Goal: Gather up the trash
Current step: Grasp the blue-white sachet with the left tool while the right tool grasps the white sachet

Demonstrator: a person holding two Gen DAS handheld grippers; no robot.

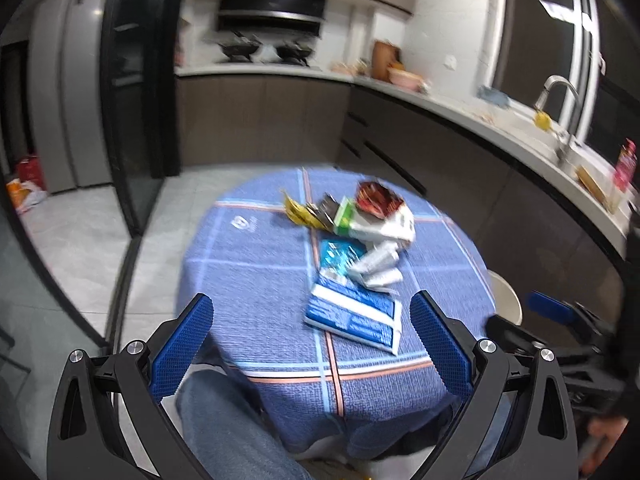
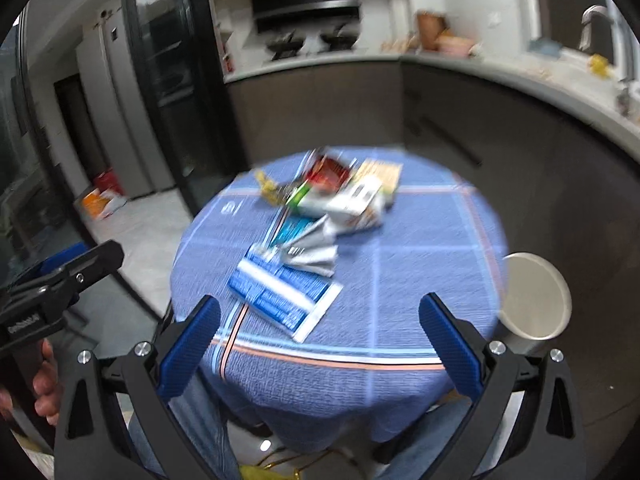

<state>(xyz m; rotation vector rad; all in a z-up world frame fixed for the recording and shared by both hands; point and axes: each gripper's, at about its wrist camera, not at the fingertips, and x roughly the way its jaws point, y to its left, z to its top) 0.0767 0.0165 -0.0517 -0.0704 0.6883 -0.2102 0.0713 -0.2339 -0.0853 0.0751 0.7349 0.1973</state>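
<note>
A pile of trash lies on a small round table with a blue checked cloth point(image 1: 248, 264) point(image 2: 420, 264). The pile holds a blue and white wrapper point(image 1: 352, 314) point(image 2: 284, 294), a teal packet point(image 1: 338, 254) point(image 2: 296, 230), crumpled white paper point(image 1: 378, 264) point(image 2: 316, 256), a white and green box point(image 1: 376, 222) point(image 2: 340, 200), a red packet point(image 1: 378, 198) point(image 2: 330, 172) and a yellow wrapper point(image 1: 298, 210) point(image 2: 270, 190). My left gripper point(image 1: 312, 344) is open and empty, held above the table's near edge. My right gripper point(image 2: 320, 344) is open and empty, also short of the pile.
A white round bin point(image 2: 534, 298) point(image 1: 506, 298) stands on the floor right of the table. Kitchen counters with a sink point(image 1: 556, 100) and a hob point(image 1: 264, 50) run behind. A fridge point(image 1: 68, 92) and glass door stand at the left. The person's legs are under the table.
</note>
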